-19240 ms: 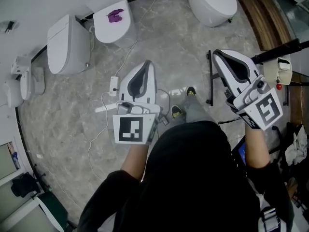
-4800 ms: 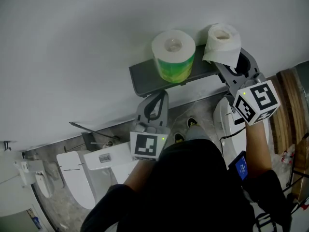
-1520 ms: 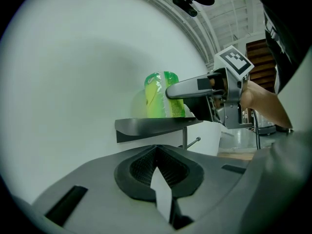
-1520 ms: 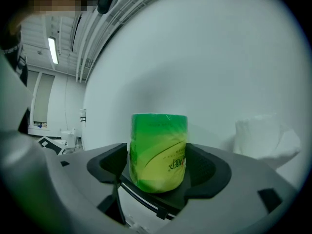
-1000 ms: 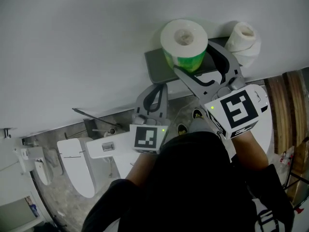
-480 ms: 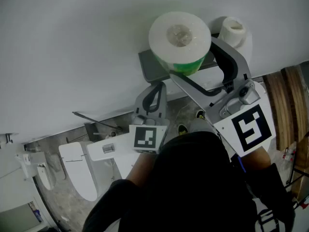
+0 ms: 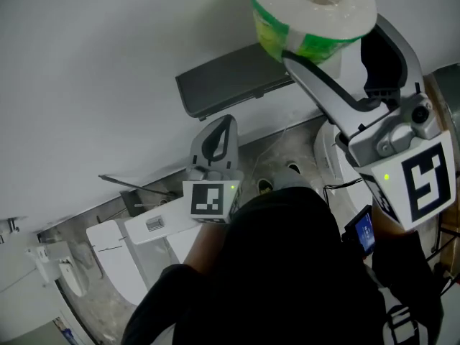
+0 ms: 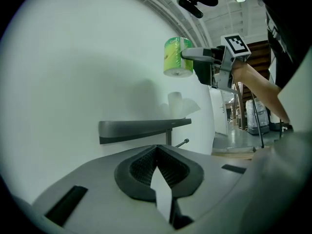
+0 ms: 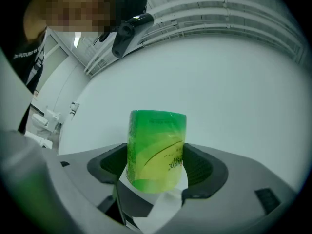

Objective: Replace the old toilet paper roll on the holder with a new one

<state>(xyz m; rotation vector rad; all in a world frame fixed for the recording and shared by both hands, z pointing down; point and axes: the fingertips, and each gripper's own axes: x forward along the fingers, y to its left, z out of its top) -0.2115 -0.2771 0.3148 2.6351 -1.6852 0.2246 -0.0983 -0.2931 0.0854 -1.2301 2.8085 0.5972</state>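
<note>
**New roll in hand, not mounted yet**

- Right gripper (image 9: pixel 157 172): jaws clamped on the new roll (image 9: pixel 156 140) with its green wrapper on. The roll is upright, held up in the air against the white wall.
- In the left gripper view, the new roll sits above the holder (image 8: pixel 141 129) and well apart from it.
- Left gripper (image 8: pixel 157 155): jaws closed together with nothing in them, low in front of the holder.
- Old roll (image 8: pixel 176 101): white, with a loose sheet hanging, standing on top of the holder's shelf at the far end.
- Rod (image 8: pixel 183 143) under the shelf looks bare.

Status, my read:
- Done: old roll is off the rod, new roll is picked up.
- Left: strip the wrapper, bring the roll down and slide it onto the rod.
- The old roll also needs clearing off the shelf.
</note>
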